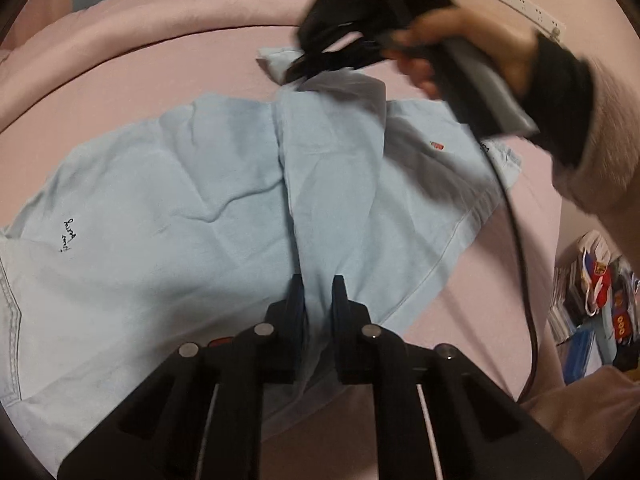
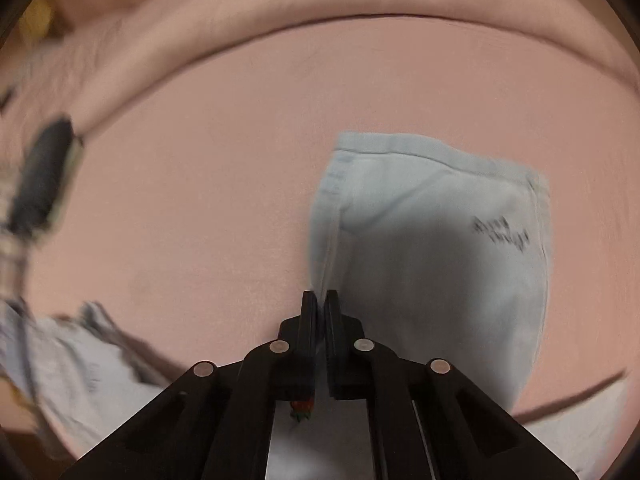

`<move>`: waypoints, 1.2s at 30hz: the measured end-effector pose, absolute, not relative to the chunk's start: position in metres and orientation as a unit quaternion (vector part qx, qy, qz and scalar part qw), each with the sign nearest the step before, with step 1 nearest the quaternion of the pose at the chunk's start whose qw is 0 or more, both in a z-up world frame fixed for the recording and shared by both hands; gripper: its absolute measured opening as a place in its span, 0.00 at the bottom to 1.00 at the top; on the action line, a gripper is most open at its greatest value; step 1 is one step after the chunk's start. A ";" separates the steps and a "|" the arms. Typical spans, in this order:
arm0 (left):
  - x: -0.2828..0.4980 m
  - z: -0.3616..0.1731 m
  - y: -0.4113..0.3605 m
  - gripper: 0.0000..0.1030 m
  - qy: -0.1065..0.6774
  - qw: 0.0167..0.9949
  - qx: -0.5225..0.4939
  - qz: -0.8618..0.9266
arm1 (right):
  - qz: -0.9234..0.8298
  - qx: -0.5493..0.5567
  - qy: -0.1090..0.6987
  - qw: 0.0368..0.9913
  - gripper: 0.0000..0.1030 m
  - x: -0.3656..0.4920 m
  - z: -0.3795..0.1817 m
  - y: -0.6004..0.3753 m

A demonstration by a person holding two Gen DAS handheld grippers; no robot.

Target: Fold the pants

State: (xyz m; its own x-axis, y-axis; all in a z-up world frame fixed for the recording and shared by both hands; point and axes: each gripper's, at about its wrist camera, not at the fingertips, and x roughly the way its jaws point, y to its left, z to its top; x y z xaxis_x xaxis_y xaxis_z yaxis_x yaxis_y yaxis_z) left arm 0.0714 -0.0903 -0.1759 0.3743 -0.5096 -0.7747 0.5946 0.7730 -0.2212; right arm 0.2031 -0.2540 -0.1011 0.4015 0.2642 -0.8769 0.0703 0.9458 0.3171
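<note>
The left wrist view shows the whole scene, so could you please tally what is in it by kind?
Pants: 1, light blue, spread on the pink bed
Grippers: 2, the left gripper and the right gripper, both pinching the pants
Hands: 1, the right hand
Power strips: 1, the white power strip
Cables: 1, the black cable
Total: 6

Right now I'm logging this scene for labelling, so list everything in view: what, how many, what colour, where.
pants: one, light blue, spread on the bed, one part lifted by both grippers
bed sheet: one, pink, under the pants
power strip: one, white, top right of left wrist view
bags and boxes: several, multicoloured, beside the bed at right
cable: one, black, hanging from the right gripper
left gripper: black, shut on pants fabric
right gripper: black, shut on pants edge
right hand: one, holding the right gripper
</note>
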 end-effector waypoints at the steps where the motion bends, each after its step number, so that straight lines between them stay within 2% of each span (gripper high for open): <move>1: 0.069 -0.174 -0.092 0.10 0.445 0.830 0.049 -0.333 | 0.066 0.179 0.521 0.832 0.04 0.189 -0.091 -0.267; 8: 0.051 -0.158 -0.095 0.07 0.417 0.838 0.076 -0.343 | 0.081 0.276 0.382 0.878 0.04 0.061 -0.031 -0.347; 10: 0.047 -0.155 -0.099 0.07 0.412 0.841 0.081 -0.342 | 0.065 0.296 0.366 0.880 0.04 0.030 -0.031 -0.366; 13: 0.045 -0.156 -0.101 0.07 0.412 0.840 0.098 -0.340 | 0.034 0.343 0.370 0.863 0.04 -0.012 -0.065 -0.388; 17: 0.050 -0.168 -0.104 0.08 0.423 0.834 0.128 -0.330 | 0.015 0.406 0.402 0.821 0.04 -0.026 -0.124 -0.393; 19: 0.049 -0.175 -0.109 0.11 0.424 0.833 0.157 -0.318 | 0.022 0.460 0.387 0.799 0.05 -0.030 -0.145 -0.393; 22: 0.049 -0.177 -0.114 0.12 0.418 0.836 0.177 -0.308 | 0.029 0.503 0.354 0.788 0.15 -0.038 -0.144 -0.404; 24: 0.050 -0.179 -0.116 0.14 0.414 0.838 0.186 -0.302 | 0.019 0.506 0.338 0.794 0.33 -0.036 -0.137 -0.408; 26: 0.050 -0.181 -0.118 0.14 0.414 0.839 0.187 -0.299 | 0.005 0.513 0.323 0.795 0.44 -0.033 -0.130 -0.415; 27: 0.053 -0.181 -0.118 0.14 0.414 0.840 0.185 -0.299 | -0.007 0.517 0.318 0.795 0.45 -0.029 -0.127 -0.418; 31: 0.052 -0.178 -0.114 0.08 0.424 0.838 0.156 -0.307 | -0.027 0.499 0.335 0.799 0.42 -0.009 -0.129 -0.417; 33: 0.052 -0.175 -0.114 0.07 0.422 0.838 0.151 -0.311 | -0.034 0.482 0.345 0.805 0.08 -0.006 -0.126 -0.419; 36: 0.053 -0.169 -0.110 0.06 0.414 0.840 0.150 -0.317 | -0.031 0.473 0.334 0.815 0.05 -0.006 -0.115 -0.416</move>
State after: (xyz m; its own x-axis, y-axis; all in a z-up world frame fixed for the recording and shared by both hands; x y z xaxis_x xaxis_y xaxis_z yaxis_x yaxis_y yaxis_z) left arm 0.0534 -0.1102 -0.1687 0.4562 -0.4076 -0.7910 0.6563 0.7544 -0.0103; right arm -0.0061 -0.4161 -0.1151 0.7746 0.2660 -0.5738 0.3658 0.5516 0.7496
